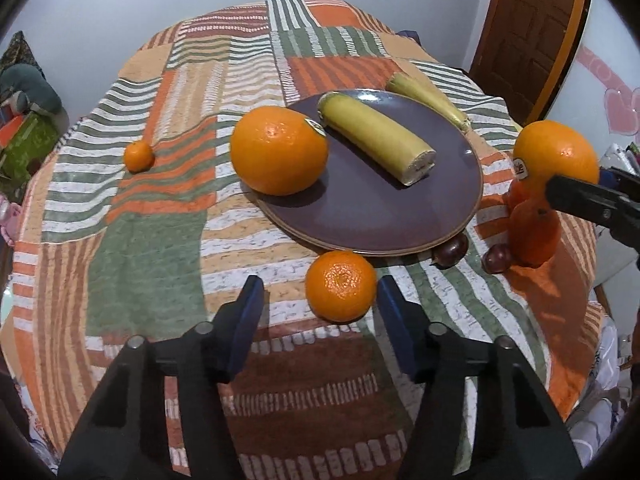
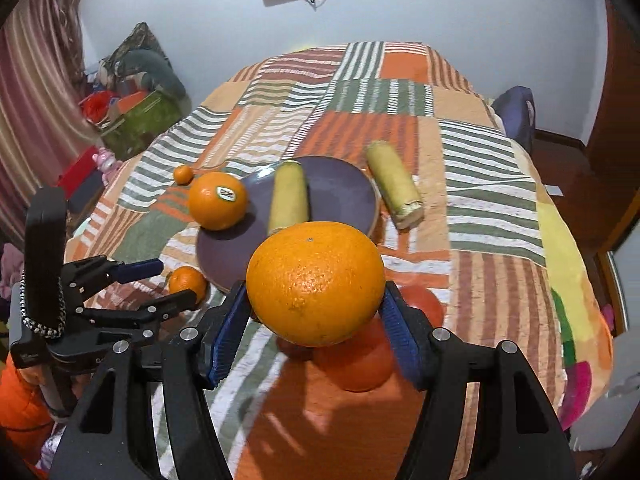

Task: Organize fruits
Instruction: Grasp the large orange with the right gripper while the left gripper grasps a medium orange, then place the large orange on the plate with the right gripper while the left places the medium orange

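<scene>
A purple plate holds a large orange at its left rim and a yellow banana piece. A second banana piece lies on the cloth beyond the plate. My left gripper is open, its jaws either side of a mandarin in front of the plate. My right gripper is shut on a large orange and holds it above red-orange fruits. That orange also shows in the left wrist view, at the right.
A small mandarin lies at the far left of the striped patchwork tablecloth. Two dark round fruits lie by the plate's near right rim. Boxes and clutter stand beyond the table's left side.
</scene>
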Motion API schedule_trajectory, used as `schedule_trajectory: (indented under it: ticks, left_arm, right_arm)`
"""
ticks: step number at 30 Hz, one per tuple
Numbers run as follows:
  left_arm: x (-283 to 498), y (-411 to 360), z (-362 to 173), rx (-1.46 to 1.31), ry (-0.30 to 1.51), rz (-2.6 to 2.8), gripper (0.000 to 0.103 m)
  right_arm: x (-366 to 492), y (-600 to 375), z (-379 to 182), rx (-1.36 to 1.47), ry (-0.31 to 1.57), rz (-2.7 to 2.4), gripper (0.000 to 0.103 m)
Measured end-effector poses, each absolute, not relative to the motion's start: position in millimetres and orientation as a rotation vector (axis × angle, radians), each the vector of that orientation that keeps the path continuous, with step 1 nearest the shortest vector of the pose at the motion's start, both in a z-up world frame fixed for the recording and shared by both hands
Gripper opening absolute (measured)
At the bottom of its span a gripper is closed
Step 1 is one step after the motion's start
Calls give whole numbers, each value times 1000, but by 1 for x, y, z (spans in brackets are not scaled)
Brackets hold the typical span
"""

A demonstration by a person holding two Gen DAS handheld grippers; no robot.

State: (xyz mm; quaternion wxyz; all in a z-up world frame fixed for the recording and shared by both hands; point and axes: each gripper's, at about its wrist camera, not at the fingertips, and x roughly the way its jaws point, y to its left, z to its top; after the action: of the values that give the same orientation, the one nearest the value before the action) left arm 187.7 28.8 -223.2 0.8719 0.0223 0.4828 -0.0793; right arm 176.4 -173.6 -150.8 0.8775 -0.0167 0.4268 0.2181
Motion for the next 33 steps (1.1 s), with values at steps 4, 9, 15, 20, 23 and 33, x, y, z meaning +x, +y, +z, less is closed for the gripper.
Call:
schedule_trajectory:
  ticks: [4, 9, 15, 20, 23, 33]
  left_arm:
    - [187, 25, -222, 34, 1019, -211, 37]
    - [187, 24, -218, 37, 1017, -203, 37]
    - [187, 32, -200, 11, 973, -193, 37]
    - [194, 32, -185, 12, 935, -190, 37]
    - [200, 31, -179, 12, 915, -193, 37]
    - [218, 26, -185, 24, 923, -221, 37]
  right_arm:
    - [179, -176, -153, -31, 898, 452, 62]
    - [184, -178, -150, -14, 897, 457, 62]
    - [193, -181, -146, -17, 881, 453, 62]
    - [202, -181, -139, -27, 852, 451, 62]
    - [211, -179, -136, -47, 839, 447, 62]
    - [247, -170, -142, -112, 851, 452, 62]
